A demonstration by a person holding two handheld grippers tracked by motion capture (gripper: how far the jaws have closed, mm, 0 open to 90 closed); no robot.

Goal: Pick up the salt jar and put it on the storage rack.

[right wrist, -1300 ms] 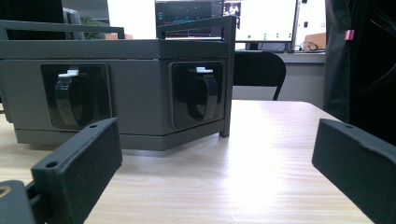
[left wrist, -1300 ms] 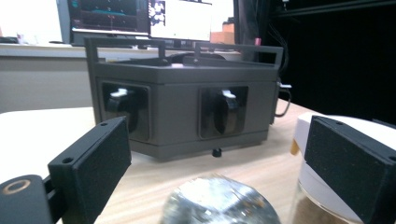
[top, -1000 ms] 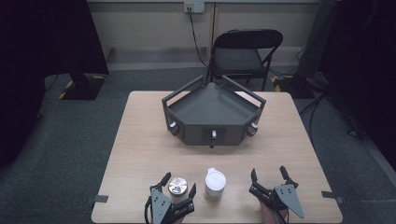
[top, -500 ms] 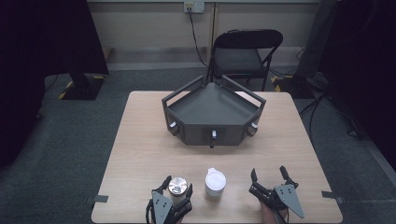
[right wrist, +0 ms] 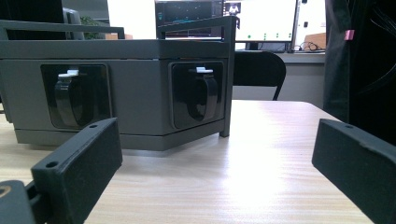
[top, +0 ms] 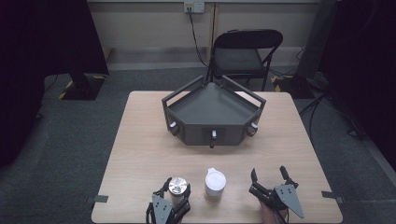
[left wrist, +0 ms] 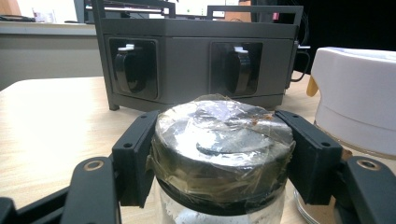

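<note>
A glass jar point(top: 178, 185) with a dark lid under crinkled clear film point(left wrist: 223, 135) stands near the table's front edge. My left gripper point(top: 176, 192) has just been closing around it, and both pads point(left wrist: 136, 156) now press on the sides of the lid. Just to the jar's right stands a white lidded container point(top: 215, 183), which rises at the right edge of the left gripper view point(left wrist: 359, 98). My right gripper point(top: 269, 174) rests to the right of that container. It is open, with only bare tabletop between its jaws point(right wrist: 217, 168).
A grey angular box frame point(top: 212, 109) with black latches on its front faces point(right wrist: 201, 95) sits at the table's middle, beyond both grippers. A black folding chair point(top: 245, 53) stands behind the table. The wooden tabletop point(top: 140, 154) has bare room at left.
My left gripper's jaws have closed in from either side of the jar onto its lid. The right gripper and the white container have stayed where they were.
</note>
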